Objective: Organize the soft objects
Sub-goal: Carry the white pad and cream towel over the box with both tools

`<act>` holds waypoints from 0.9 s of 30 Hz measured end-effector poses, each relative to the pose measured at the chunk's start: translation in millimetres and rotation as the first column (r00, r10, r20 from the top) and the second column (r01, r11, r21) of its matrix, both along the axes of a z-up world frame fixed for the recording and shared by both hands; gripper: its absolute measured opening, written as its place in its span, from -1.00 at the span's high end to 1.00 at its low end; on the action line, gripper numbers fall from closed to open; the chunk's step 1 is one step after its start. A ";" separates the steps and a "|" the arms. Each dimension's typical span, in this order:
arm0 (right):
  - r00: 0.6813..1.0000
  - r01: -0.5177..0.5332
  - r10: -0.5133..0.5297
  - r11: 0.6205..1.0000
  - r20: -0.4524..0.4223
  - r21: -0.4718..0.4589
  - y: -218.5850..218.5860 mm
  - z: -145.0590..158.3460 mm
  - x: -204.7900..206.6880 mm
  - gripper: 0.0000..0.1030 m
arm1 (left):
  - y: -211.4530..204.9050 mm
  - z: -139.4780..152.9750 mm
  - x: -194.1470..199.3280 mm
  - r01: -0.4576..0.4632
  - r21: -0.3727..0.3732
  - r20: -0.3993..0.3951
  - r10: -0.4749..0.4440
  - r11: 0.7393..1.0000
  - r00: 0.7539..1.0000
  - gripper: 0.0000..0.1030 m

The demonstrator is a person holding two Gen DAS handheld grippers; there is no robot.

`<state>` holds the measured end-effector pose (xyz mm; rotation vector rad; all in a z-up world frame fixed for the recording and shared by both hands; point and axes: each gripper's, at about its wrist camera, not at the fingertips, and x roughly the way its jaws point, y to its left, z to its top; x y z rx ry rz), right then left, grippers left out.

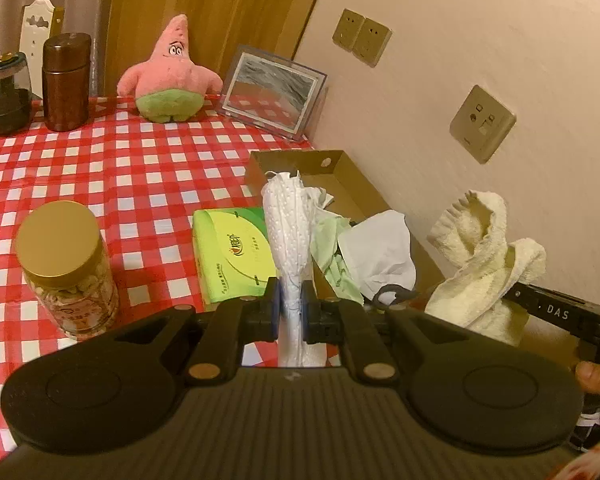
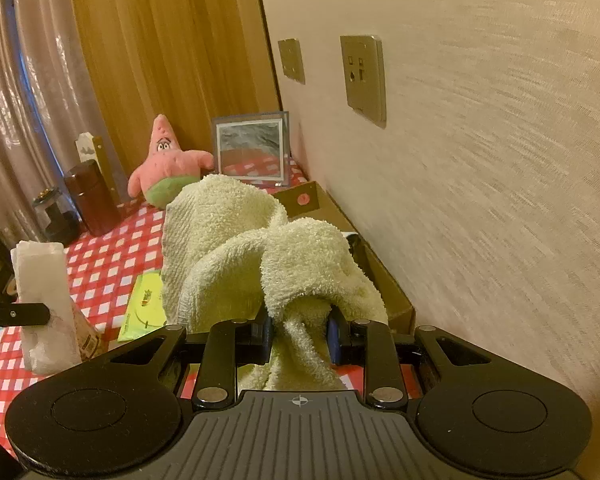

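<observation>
My left gripper (image 1: pixel 291 307) is shut on a white dimpled paper towel (image 1: pixel 286 232) and holds it upright above the table; it also shows at the left of the right wrist view (image 2: pixel 44 300). My right gripper (image 2: pixel 299 336) is shut on a cream terry towel (image 2: pixel 260 256) and holds it up beside the wall; the towel also shows in the left wrist view (image 1: pixel 480 264). A cardboard box (image 1: pixel 340 176) lies against the wall, holding a white tissue (image 1: pixel 380 252) and a pale green cloth (image 1: pixel 332 248). The box edge shows behind the towel (image 2: pixel 392 284).
A green tissue pack (image 1: pixel 232 252) lies beside the box on the red checked tablecloth (image 1: pixel 120 168). A gold-lidded jar (image 1: pixel 66 268) stands front left. A pink star plush (image 1: pixel 170 76), a picture frame (image 1: pixel 272 92), a brown canister (image 1: pixel 66 80) and a dark jar (image 1: pixel 6 92) stand at the back.
</observation>
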<state>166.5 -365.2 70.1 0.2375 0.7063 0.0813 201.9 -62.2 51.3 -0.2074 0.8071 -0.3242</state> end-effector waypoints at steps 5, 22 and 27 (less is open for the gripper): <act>1.000 0.002 -0.002 1.000 -0.005 0.000 -0.1 -1.6 4.6 0.49 | -7.3 -4.0 5.5 0.015 0.001 -0.009 -0.015 1.000 1.000 0.84; 1.000 0.006 -0.006 1.000 -0.001 -0.027 -3.1 -7.4 27.1 0.49 | -42.0 -20.5 37.1 0.077 0.013 -0.036 -0.076 0.997 0.996 0.84; 1.000 0.001 -0.001 0.999 0.005 -0.049 -4.3 -10.9 44.1 0.49 | -56.1 -27.4 53.4 0.098 0.010 -0.047 -0.098 0.995 0.994 0.84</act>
